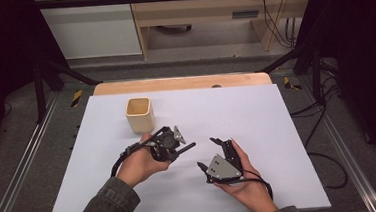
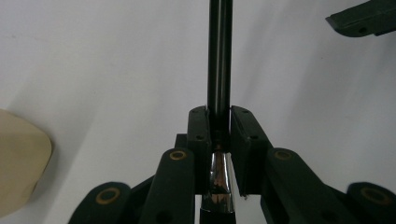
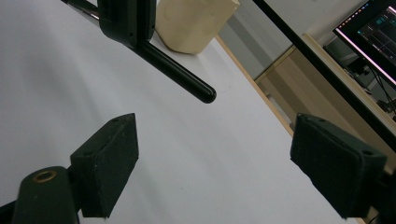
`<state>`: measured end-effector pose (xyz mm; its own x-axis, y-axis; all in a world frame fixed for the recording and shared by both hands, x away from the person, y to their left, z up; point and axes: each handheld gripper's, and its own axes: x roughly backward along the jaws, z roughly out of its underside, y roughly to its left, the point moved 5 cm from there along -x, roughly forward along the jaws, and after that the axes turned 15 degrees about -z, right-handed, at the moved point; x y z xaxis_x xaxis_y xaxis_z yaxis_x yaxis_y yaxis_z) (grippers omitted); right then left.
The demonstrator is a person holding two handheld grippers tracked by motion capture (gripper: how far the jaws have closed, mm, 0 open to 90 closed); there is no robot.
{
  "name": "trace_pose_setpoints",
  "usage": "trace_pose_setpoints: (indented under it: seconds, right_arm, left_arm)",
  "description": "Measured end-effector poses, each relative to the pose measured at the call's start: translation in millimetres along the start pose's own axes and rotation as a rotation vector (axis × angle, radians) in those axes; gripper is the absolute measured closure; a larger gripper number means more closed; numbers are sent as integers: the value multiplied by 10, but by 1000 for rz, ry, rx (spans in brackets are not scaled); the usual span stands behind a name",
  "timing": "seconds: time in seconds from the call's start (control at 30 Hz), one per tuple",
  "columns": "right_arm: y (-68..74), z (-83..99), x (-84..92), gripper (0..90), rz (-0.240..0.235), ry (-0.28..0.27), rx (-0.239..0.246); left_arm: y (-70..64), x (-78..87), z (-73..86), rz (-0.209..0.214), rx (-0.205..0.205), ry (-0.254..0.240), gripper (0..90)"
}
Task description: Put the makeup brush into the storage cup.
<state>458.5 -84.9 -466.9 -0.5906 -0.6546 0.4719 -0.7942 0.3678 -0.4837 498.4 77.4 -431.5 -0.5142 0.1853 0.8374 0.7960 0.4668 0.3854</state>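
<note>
At the centre of the high view, the left gripper (image 1: pixel 179 147) has its jaws closed tight on a slim black brush (image 1: pixel 185 148), whose handle sticks out toward the right of the frame. In the left gripper view the dark handle (image 2: pixel 219 60) runs straight up from between the two pads, with a shiny metal ferrule (image 2: pixel 220 179) just below them. The right gripper (image 1: pixel 210 150) sits just right of centre in the high view, its jaws spread wide with nothing between them. In the right gripper view the handle's rounded end (image 3: pixel 205 95) hangs above the gap, well apart from both pads. A cream square cup (image 1: pixel 139 114) stands upright on the white counter (image 1: pixel 258 131), just above and left of the left gripper.
</note>
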Motion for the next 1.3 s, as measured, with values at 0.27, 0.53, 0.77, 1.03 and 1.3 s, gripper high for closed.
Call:
trace_pose_setpoints:
  seconds: [0.27, 0.53, 0.77, 1.03, 1.3]
  right_arm:
    - [44, -14, -45, 170, -13, 14, 29]
    - [57, -14, -58, 170, -19, 17, 33]
    - [91, -29, -85, 178, -25, 28, 55]
    - [120, -47, -118, 208, -27, 48, 99]
    - [139, -75, -138, 263, -7, 78, 168]
  left_arm:
    - [-28, -2, -26, 7, -14, 4, 782]
    - [-56, -1, -40, 12, -22, 3, 782]
    - [-83, 1, -64, 18, -40, 11, 782]
    - [-96, 36, -128, 17, -68, 13, 782]
    - [-143, 44, -172, 27, -99, 26, 782]
